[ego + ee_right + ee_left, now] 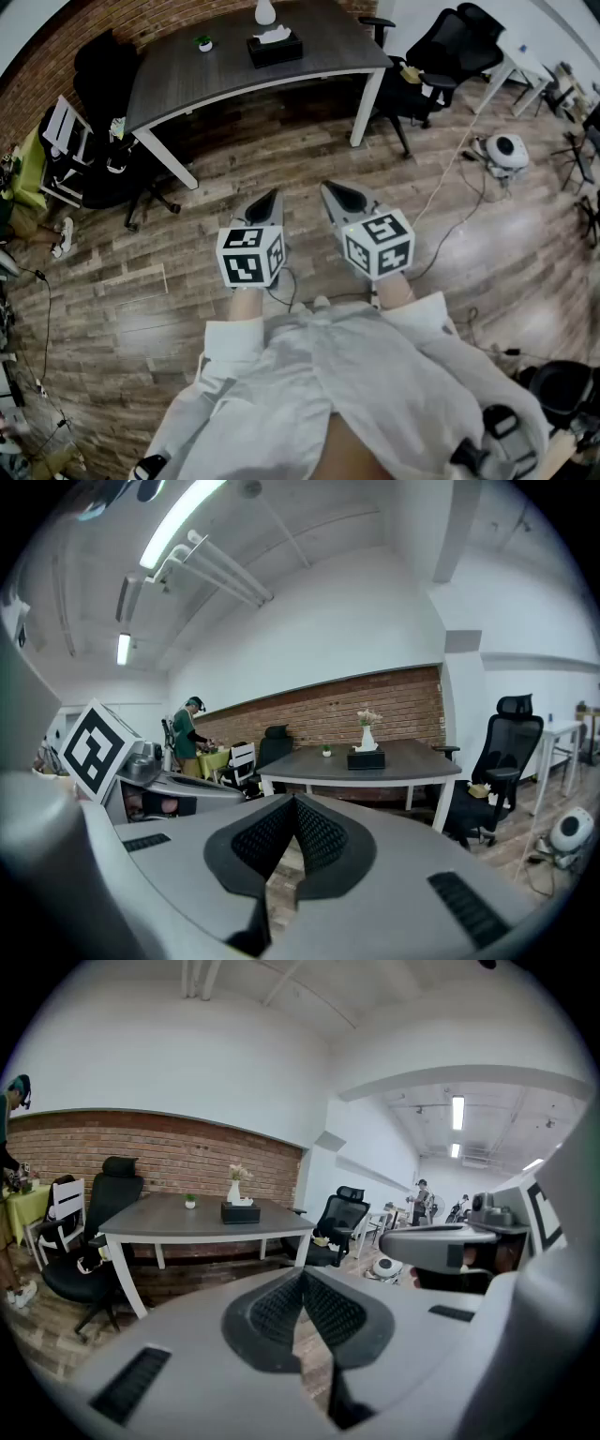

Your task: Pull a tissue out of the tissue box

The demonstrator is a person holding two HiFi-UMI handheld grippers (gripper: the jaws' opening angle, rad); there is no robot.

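Grey table (234,70) sits at the top of the head view. Left gripper (272,197) and right gripper (330,190) are at frame centre, well apart from it, both with jaws pressed together and nothing between. Black tissue box (275,49) stands on the table at top centre, a white tissue poking out, near a white vase (265,11).
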